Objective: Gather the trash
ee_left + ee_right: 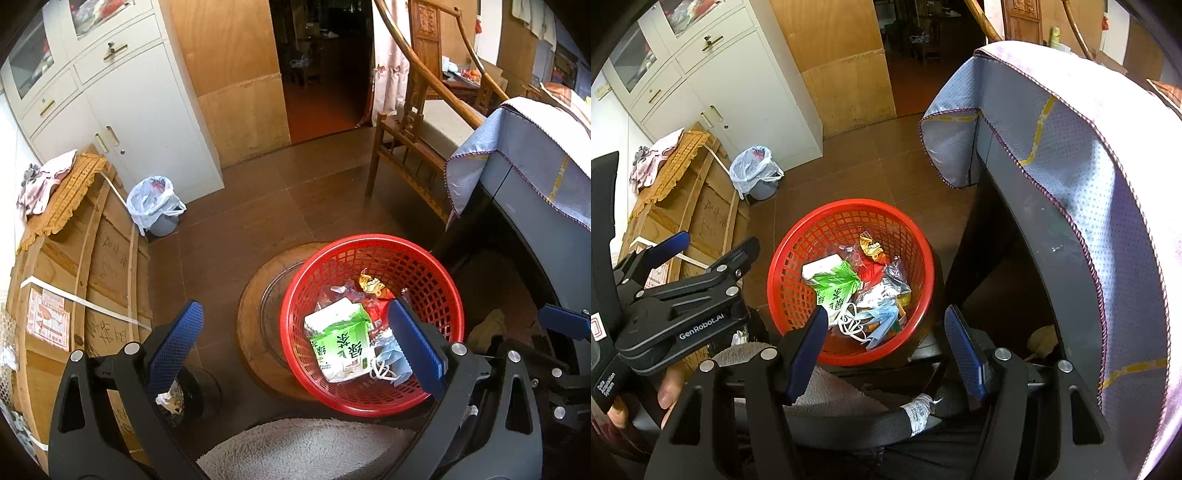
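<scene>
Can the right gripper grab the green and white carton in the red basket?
Probably yes. The right gripper is open and empty above the red basket. The green and white carton lies on top of the trash, with nothing covering it.

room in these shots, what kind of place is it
Probably a lived-in home room: a white cabinet, a carved wooden chair, a cloth-draped table, and a red basket of trash on the tiled floor.

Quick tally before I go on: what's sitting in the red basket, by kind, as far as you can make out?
Green and white tea carton: 1
Blue face mask with white ear loops: 1
Yellow and orange snack wrapper: 1
Crumpled clear or silver plastic wrapper: at least 1
Total in the red plastic mesh basket: at least 4
</scene>
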`<action>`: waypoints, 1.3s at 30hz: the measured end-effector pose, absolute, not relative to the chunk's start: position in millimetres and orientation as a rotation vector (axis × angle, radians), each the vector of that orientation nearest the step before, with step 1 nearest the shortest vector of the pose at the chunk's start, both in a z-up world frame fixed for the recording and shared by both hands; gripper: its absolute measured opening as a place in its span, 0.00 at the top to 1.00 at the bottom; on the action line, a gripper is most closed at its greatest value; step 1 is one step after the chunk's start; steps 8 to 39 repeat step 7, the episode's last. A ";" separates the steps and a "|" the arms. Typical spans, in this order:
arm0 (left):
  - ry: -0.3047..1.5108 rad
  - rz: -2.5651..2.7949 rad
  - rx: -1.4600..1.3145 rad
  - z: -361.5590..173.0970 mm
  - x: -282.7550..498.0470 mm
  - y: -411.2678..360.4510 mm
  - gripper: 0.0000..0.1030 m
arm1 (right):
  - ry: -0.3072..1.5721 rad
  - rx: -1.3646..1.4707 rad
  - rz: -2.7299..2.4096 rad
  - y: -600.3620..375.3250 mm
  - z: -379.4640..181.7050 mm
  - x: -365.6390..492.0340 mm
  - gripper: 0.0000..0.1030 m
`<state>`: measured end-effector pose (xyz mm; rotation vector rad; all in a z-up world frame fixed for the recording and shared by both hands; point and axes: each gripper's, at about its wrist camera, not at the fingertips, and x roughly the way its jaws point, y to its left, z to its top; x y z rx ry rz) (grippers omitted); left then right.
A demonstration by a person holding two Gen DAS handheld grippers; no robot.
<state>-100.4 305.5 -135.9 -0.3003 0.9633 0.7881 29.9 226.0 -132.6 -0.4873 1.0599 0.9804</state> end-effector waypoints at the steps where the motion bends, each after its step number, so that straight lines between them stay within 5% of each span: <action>1: 0.967 0.787 -0.302 -135.7 -100.1 306.1 0.07 | 1.060 -0.487 0.980 226.2 -132.0 30.1 0.37; 39: 0.982 0.759 -0.338 -138.2 -98.6 309.2 0.06 | 1.059 -0.483 0.979 226.5 -131.9 30.9 0.37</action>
